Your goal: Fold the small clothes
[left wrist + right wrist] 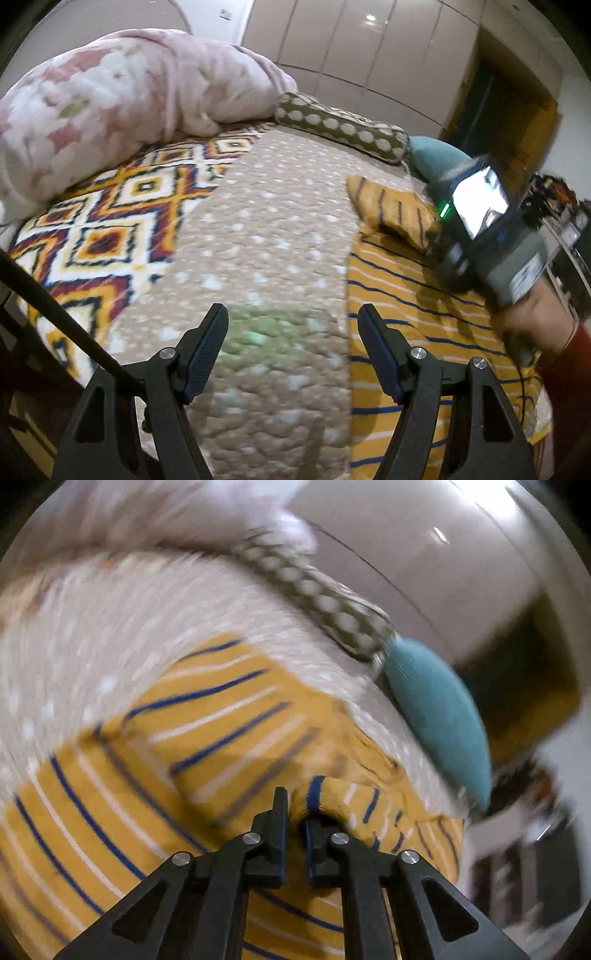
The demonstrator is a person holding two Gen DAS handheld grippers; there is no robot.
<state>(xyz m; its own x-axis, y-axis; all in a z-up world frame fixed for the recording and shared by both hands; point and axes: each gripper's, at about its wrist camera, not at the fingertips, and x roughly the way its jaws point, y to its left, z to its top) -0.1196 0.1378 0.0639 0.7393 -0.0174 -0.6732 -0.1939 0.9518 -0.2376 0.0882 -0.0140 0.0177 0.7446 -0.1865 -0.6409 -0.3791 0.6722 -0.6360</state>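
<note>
No legible txt/labels anywhere; prob too blurry.

We are in a bedroom of a home: the work surface is a bed (280,236) covered with a beige dotted quilt, with a diamond-patterned throw (110,225) laid along one side. At its head we see a bundled pink floral blanket (122,96), a brown bolster with pale dots (343,127) and a teal cushion (439,716). Behind the bed stands a run of tall, glossy wardrobe doors (354,48) reflecting ceiling lights, and beside them a dark doorway in a wooden frame (506,114).
</note>
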